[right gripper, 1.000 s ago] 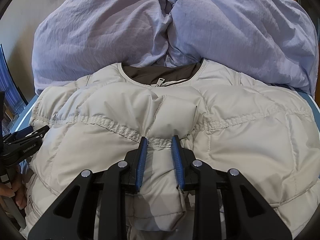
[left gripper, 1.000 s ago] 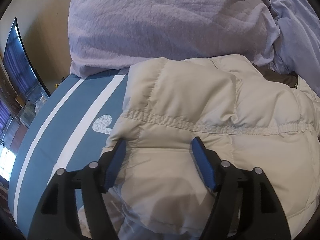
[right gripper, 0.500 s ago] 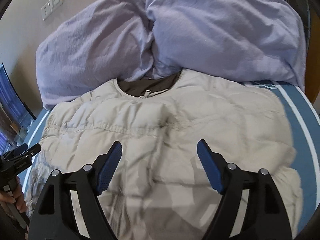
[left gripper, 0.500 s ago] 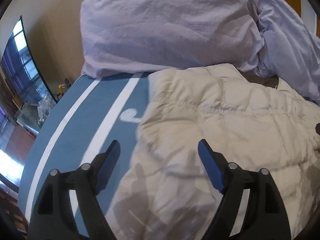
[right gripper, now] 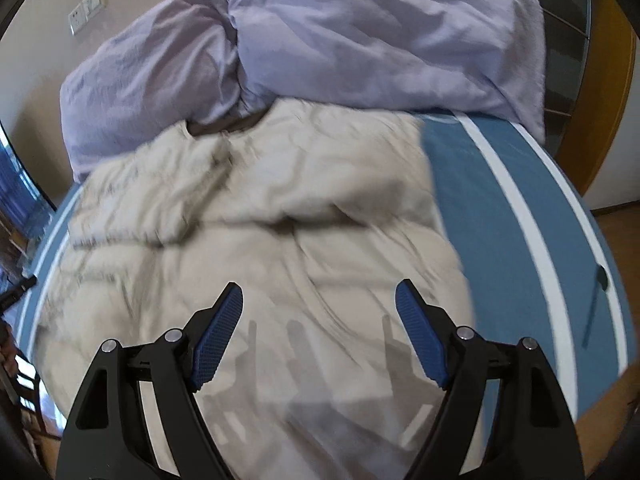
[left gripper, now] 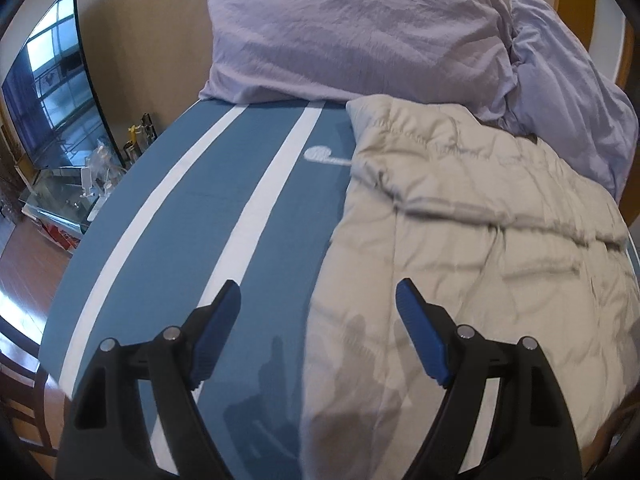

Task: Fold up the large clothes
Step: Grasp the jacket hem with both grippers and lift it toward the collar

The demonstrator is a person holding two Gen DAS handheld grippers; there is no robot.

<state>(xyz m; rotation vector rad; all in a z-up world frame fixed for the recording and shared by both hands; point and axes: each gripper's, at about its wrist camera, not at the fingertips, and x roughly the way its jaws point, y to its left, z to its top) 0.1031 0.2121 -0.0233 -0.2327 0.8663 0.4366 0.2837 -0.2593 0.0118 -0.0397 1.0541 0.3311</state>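
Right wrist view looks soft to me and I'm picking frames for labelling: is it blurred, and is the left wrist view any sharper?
Right wrist view: motion blur smears the beige jacket, though the right gripper stays crisp, with finger shadows below. Left wrist view: sharper; the jacket's quilting and the bedsheet stripes read clearly. Both views bend edges, fisheye.

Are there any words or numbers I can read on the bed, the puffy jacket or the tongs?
None can be read.
White mark on the blue striped bedsheet, beside the beige puffer jacket: a pale logo-like patch, partly covered, no letters legible.
Puffer jacket: no label or print visible; blurred in the right wrist view.
Left tongs and right tongs: no lettering visible.
Lilac duvet: plain.
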